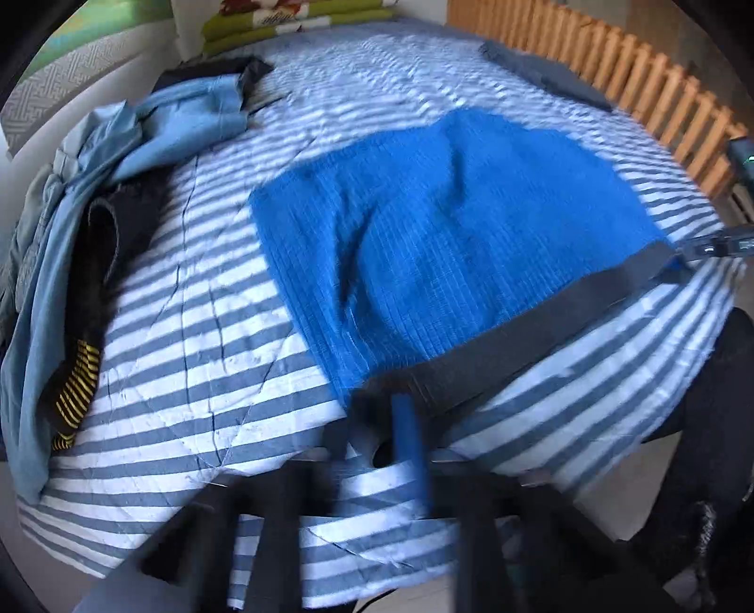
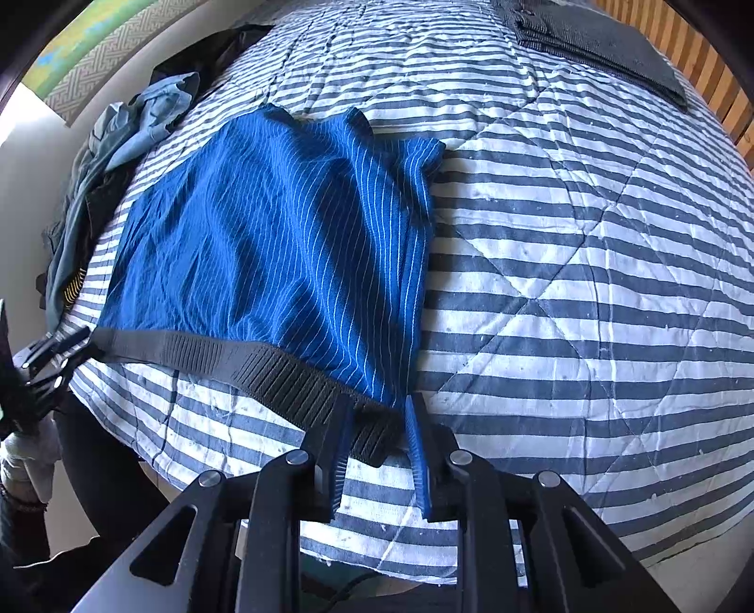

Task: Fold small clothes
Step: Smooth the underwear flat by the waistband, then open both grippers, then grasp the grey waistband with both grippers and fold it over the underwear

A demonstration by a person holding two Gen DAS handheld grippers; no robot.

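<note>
Shorts (image 2: 264, 226): royal blue, thin white pinstripes; waistband (image 2: 264, 368) black, ribbed.
Quilt (image 2: 589, 283): grey-blue and white stripes, diamond stitching.
Clothes pile (image 1: 155, 127): light blue, black, yellow-striped trim.
Folded garment (image 2: 598, 37): dark grey.
Gripper pads (image 2: 417, 452): blue.

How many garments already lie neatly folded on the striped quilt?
1: a dark grey folded garment at the quilt's far edge beside the wooden slats. Others may hide in the rumpled pile at left.

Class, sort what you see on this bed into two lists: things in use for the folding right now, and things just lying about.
In use:
blue shorts
waistband
left gripper
right gripper

Lying about:
clothes pile
dark folded garment
striped quilt
cushions
</note>
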